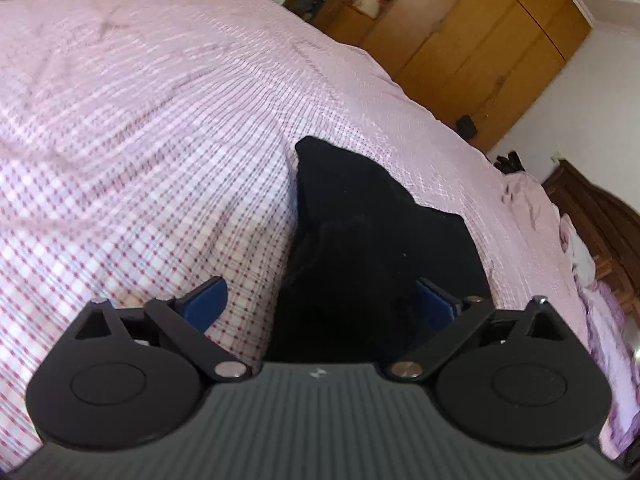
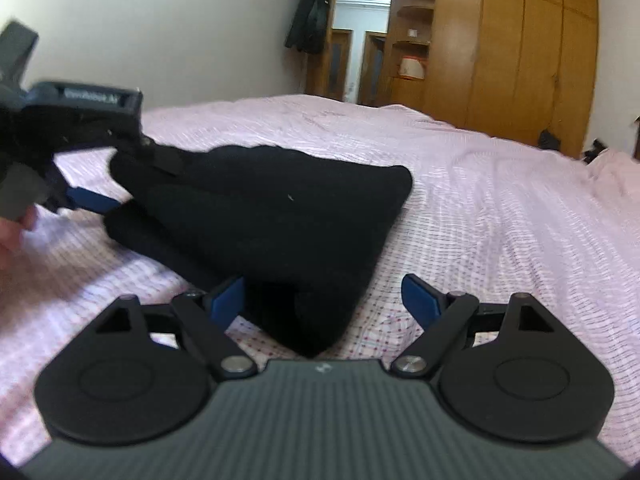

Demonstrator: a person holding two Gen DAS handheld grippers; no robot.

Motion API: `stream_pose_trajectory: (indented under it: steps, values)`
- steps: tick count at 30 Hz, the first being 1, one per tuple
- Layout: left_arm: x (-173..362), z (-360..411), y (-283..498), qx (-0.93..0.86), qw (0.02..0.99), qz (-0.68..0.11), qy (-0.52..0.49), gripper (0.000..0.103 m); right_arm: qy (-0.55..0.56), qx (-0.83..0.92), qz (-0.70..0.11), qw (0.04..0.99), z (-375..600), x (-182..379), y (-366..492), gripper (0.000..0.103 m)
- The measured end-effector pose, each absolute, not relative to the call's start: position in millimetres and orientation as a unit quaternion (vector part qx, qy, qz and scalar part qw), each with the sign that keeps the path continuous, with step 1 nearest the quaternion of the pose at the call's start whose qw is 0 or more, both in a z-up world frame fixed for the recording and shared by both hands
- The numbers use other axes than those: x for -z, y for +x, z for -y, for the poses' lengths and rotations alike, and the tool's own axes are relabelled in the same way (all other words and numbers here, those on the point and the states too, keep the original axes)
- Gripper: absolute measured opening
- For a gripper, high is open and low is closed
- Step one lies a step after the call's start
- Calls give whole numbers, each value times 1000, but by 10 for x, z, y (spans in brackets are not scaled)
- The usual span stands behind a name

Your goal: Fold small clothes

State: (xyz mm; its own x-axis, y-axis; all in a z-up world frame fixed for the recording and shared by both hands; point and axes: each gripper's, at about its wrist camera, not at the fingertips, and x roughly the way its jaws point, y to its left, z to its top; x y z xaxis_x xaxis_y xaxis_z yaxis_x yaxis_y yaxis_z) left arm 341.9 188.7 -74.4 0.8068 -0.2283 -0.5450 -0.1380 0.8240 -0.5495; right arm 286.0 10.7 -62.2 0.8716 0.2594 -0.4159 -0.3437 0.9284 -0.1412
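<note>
Nearest in the right wrist view, the right gripper (image 2: 322, 298) has its blue-padded jaws spread wide and holds nothing; the near corner of the black garment (image 2: 276, 228) lies on the bed between the pads, the left pad just beside the cloth and the right pad over bare sheet, well clear of it. The garment is a small dark piece, folded into a rough triangle, flat on the pink checked bedsheet (image 2: 480, 216).

In the left wrist view, the left gripper (image 1: 322, 300) is also wide open with nothing gripped; the black garment (image 1: 360, 232) runs up between its pads, and whether the right pad touches it cannot be told, dark against dark. The left pad hangs over bare pink checked bedsheet (image 1: 140, 140).

Farther off, at the garment's far left end in the right wrist view, the left gripper (image 2: 120, 184) reaches in, blurred, with part of a hand (image 2: 14, 236) behind it. Beyond the bed stand a wooden wardrobe (image 2: 520, 48) and an open doorway (image 2: 360, 40).
</note>
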Motion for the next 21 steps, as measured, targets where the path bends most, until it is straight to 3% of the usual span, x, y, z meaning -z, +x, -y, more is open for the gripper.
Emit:
stream_pose_trajectory:
  steps: [1,4,6,7,8,9,17,21]
  values:
    - [750,-1876,3416,29,903,-308,-299,92,-118,-143,-206,961,-126,666,2842,85]
    - [701,-1839,3414,27,912,-297,-282,66,-105,-125,-203,965,-64,723,2830,83]
    - [668,-1843,3406,28,916,-290,-278,38,-83,-119,-196,970,-13,720,2864,66]
    - [660,-1855,3401,29,915,-288,-281,31,-77,-116,-200,970,4,712,2891,58]
    - [660,-1867,3397,33,914,-288,-284,22,-69,-126,-208,968,-2,732,2909,36]
    - [646,-1874,3399,36,913,-288,-286,18,-67,-143,-216,964,-8,742,2931,20]
    - [572,-1837,3306,36,923,-294,-247,13,-52,-126,-206,969,66,494,2698,15]
    - [658,-1864,3307,19,922,-304,-240,13,-74,-129,-254,956,69,707,2734,16]
